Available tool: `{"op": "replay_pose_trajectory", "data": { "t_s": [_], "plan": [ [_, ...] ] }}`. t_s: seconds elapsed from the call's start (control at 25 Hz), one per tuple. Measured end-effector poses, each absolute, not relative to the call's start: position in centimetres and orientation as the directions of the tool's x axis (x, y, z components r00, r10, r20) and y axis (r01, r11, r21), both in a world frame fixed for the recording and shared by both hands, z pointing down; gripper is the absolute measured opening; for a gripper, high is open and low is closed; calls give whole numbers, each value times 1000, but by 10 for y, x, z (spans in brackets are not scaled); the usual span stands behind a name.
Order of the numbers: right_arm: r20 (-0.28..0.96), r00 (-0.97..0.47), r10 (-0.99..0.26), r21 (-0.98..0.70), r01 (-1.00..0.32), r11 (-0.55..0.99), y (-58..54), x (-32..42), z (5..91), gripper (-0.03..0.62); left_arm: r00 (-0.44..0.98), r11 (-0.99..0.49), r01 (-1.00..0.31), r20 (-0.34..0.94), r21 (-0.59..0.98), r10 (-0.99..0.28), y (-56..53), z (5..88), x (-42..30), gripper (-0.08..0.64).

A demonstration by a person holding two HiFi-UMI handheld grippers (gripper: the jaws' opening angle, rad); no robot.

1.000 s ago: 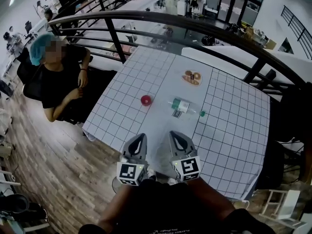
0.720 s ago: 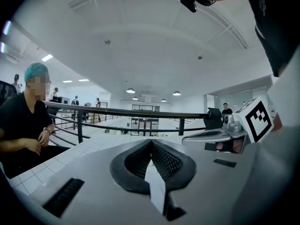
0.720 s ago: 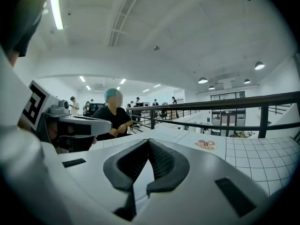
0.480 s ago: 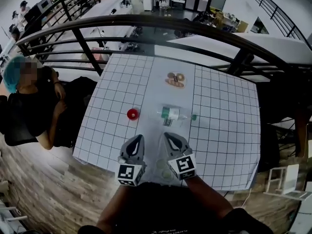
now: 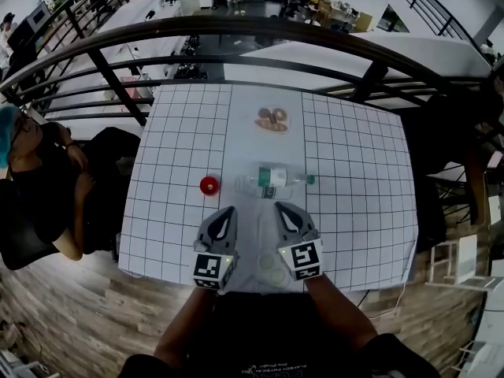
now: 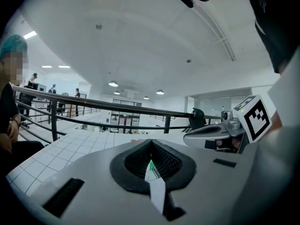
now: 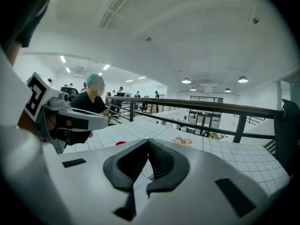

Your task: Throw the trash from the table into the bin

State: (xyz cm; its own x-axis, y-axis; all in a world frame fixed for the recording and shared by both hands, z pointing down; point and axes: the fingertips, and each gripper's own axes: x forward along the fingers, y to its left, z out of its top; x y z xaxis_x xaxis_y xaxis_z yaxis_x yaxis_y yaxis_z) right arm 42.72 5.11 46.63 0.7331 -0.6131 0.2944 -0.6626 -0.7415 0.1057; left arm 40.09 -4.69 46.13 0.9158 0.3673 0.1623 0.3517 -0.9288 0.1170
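Note:
A clear plastic bottle [image 5: 272,179] with a green label and green cap lies on its side in the middle of the white gridded table [image 5: 354,172]. Left of it sits a small red round thing [image 5: 209,185] [image 7: 121,143]. Farther back lies a wrapper or plate with brown snacks [image 5: 272,120] [image 7: 183,141]. My left gripper [image 5: 229,210] [image 6: 150,142] and right gripper [image 5: 280,207] [image 7: 149,140] hover side by side just short of the bottle. Both are shut and empty. No bin is in view.
Two pale round discs [image 5: 274,266] lie on the table's near edge between my grippers. A black railing [image 5: 236,30] curves behind the table. A person [image 5: 31,187] in black sits at the left. White furniture [image 5: 461,270] stands by the right corner.
Both grippers have moved forward over the table's near edge, closer to the bottle. The view has swung, so the seated person now lies at the far left edge.

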Motion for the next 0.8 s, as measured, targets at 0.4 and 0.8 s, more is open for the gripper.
{"op": "replay_pose_trajectory", "data": {
  "t_s": [0.4,0.8],
  "plan": [
    [325,739,-591,170,-660,-732,64,446,478,25,914,-930,353,175,102,367,-41,467,416,23],
    [483,678,-554,385,-733,-561,66,466,521,26,919,-940,329,200,88,340,-51,482,421,23]
  ]
}}
